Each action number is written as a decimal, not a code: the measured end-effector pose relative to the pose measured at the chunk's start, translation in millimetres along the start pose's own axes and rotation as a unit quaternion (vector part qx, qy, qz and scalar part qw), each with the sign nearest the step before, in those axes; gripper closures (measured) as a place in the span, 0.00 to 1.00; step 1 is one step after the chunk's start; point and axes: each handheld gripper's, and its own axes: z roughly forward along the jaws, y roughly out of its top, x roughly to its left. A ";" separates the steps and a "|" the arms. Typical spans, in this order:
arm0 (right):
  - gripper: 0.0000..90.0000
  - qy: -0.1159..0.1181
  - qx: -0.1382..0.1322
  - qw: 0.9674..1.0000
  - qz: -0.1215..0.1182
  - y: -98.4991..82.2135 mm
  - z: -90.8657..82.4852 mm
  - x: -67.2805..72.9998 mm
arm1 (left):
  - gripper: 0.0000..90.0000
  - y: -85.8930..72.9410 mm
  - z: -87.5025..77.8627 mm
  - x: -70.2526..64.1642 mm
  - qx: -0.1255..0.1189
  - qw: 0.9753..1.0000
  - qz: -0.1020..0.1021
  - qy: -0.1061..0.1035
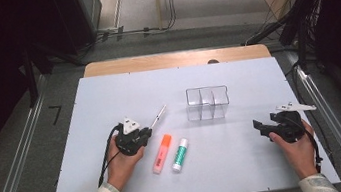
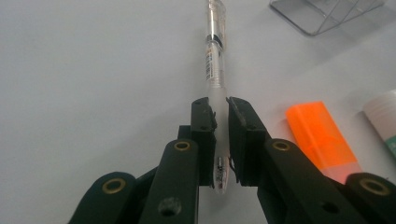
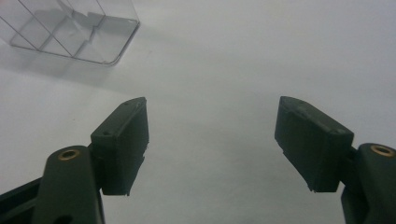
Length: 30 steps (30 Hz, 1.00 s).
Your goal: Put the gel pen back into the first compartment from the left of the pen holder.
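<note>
A clear plastic pen (image 2: 216, 51) lies pointing away along the white table, and my left gripper (image 2: 220, 105) is shut on its near end, both pads pressed to the barrel. In the high view the pen (image 1: 158, 114) sticks out up and right from the left gripper (image 1: 146, 131), left of centre. An orange highlighter (image 1: 161, 153) and a green-and-white glue stick (image 1: 180, 154) lie side by side just right of that hand. My right gripper (image 1: 258, 126) rests at the table's right with its jaws wide apart and nothing between them (image 3: 212, 112).
A clear plastic organizer (image 1: 208, 103) with upright dividers stands behind the middle of the table; its corner also appears in the right gripper view (image 3: 70, 28) and the left gripper view (image 2: 327, 14). The white table top (image 1: 107, 94) has a wooden edge at the back.
</note>
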 end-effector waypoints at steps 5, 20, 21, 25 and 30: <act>0.27 0.000 -0.001 1.000 0.002 0.0 -0.3 -0.2 | 0.90 4.8 -7.8 -1.1 -0.014 1.000 -0.008 -0.007; 0.28 -0.001 0.001 1.000 0.002 0.0 0.2 -0.2 | 0.90 24.1 -29.4 -8.9 -0.039 0.998 -0.019 -0.040; 0.27 -0.001 0.000 1.000 0.002 0.0 0.1 -0.1 | 0.90 24.1 -29.4 -8.9 -0.039 0.998 -0.019 -0.040; 0.28 0.000 0.000 1.000 0.003 0.0 0.2 -0.6 | 0.90 30.1 -34.8 -9.9 -0.045 0.998 -0.019 -0.043; 0.27 0.000 -0.001 1.000 0.003 0.1 0.1 -0.5 | 0.90 33.8 -36.8 -12.4 -0.050 0.998 -0.018 -0.047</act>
